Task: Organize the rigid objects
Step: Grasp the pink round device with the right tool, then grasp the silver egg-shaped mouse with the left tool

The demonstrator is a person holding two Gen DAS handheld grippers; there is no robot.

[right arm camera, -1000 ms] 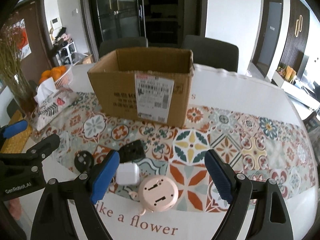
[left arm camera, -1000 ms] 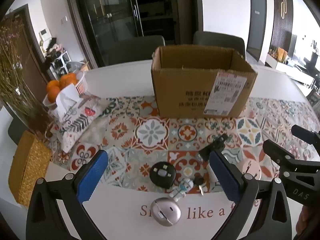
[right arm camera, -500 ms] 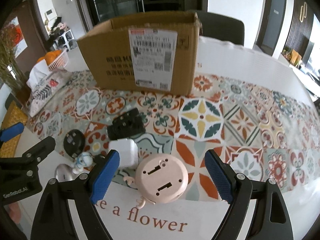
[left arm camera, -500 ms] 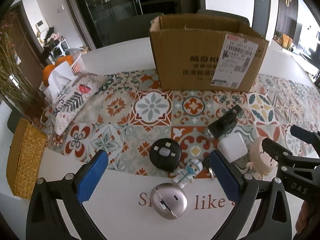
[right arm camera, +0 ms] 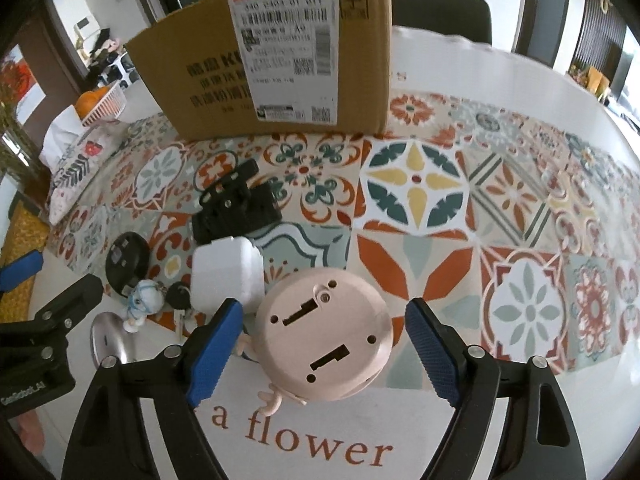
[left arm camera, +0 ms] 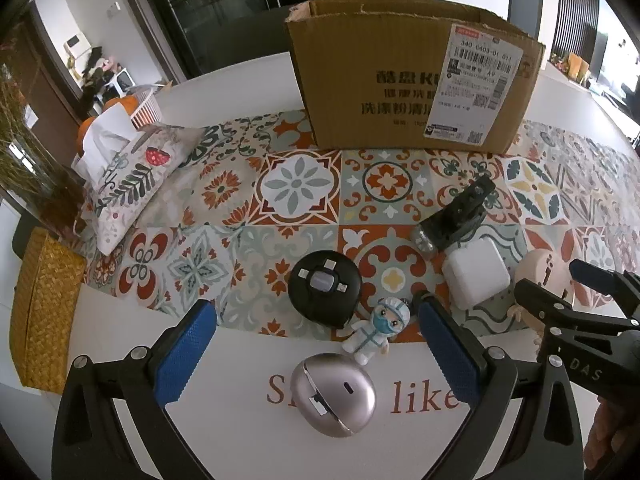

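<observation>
I am at the reach step, with nothing picked up yet. My right hand-held gripper (right arm camera: 324, 344) has its two blue fingers wide apart, one on each side of the pink round toy (right arm camera: 324, 334). The toy lies face down in the lower middle of the right view, and I cannot tell if the fingers touch it. Just beside it, to its upper left, sits the white charger block (right arm camera: 226, 276), with the black clip part (right arm camera: 234, 206) above that.

My left hand-held gripper (left arm camera: 316, 354) is wide apart too. The silver egg-shaped case (left arm camera: 334, 394) lies between its fingers in the lower middle of the left view. The little masked figure (left arm camera: 376, 330) and the black round device (left arm camera: 324, 288) sit just above it.

The cardboard box (left arm camera: 408, 88) stands at the top of both views, well apart from the small things on the worktop (left arm camera: 248, 420).

Next I think I should squeeze the right fingers onto the pink toy, lift it, and carry it up to the box. I must keep clear of the charger block.
</observation>
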